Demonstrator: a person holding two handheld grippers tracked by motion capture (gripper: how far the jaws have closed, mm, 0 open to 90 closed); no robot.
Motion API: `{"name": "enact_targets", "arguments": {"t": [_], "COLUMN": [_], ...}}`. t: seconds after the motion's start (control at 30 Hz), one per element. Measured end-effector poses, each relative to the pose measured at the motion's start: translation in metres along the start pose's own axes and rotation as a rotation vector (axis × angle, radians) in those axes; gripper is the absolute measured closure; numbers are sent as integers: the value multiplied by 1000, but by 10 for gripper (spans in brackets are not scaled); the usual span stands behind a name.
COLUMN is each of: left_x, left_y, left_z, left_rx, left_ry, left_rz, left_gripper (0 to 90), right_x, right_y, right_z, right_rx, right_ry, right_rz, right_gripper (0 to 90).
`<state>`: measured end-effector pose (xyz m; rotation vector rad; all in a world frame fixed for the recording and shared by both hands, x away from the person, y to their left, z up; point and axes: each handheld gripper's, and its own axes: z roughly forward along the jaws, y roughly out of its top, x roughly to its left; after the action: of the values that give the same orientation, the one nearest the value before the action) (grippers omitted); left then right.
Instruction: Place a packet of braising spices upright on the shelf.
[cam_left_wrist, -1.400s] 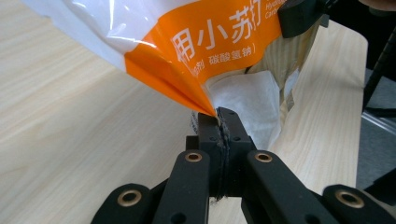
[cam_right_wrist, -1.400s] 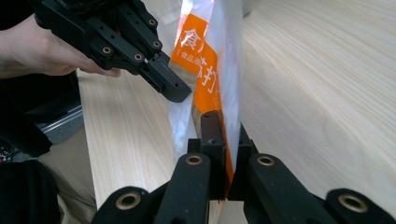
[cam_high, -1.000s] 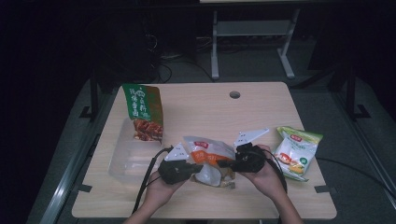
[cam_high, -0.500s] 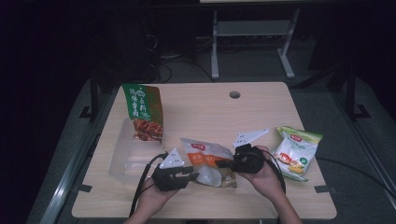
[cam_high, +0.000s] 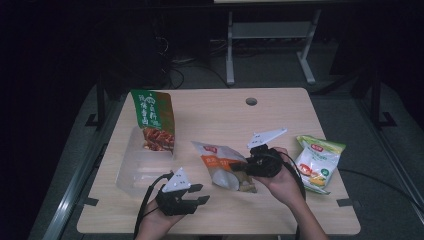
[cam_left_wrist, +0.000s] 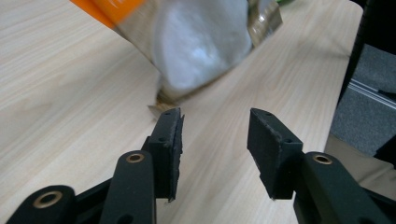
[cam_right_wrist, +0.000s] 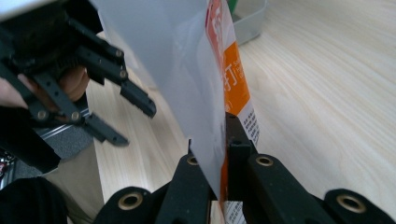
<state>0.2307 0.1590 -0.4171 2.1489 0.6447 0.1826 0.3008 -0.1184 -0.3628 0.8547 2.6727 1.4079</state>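
At the table's near edge, the left gripper (cam_high: 202, 193) stands half open on nothing, its jaws having just been opening. At its two o'clock, the right gripper (cam_high: 239, 167) is clamped on the orange-and-white snack bag (cam_high: 220, 165). Beyond, at eleven o'clock, a green pouch (cam_high: 154, 119) leans in a clear tub (cam_high: 131, 172).

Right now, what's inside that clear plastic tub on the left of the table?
A green and red snack bag stands in the clear tub, leaning on its far end. The near part of the tub looks bare. The bag hides the tub's floor beneath it.
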Motion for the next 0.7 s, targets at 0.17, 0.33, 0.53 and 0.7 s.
{"name": "enact_targets", "arguments": {"t": [0.17, 0.33, 0.53, 0.7], "left_x": [-1, -3, -7, -9], "left_y": [-3, -5, -5, -6], "left_z": [1, 3, 4, 8], "left_rx": [7, -3, -8, -4], "left_ry": [-23, -32, -37, -53], "left_rz": [39, 36, 58, 72], "left_gripper": [547, 520, 441, 404], "right_x": [0, 2, 2, 3], "right_y": [13, 30, 46, 54], "right_z": [1, 1, 4, 6], "right_rx": [-12, -18, -36, -42], "right_ry": [15, 21, 29, 34], "right_rz": [5, -7, -5, -8], "right_gripper": [896, 896, 896, 896]}}
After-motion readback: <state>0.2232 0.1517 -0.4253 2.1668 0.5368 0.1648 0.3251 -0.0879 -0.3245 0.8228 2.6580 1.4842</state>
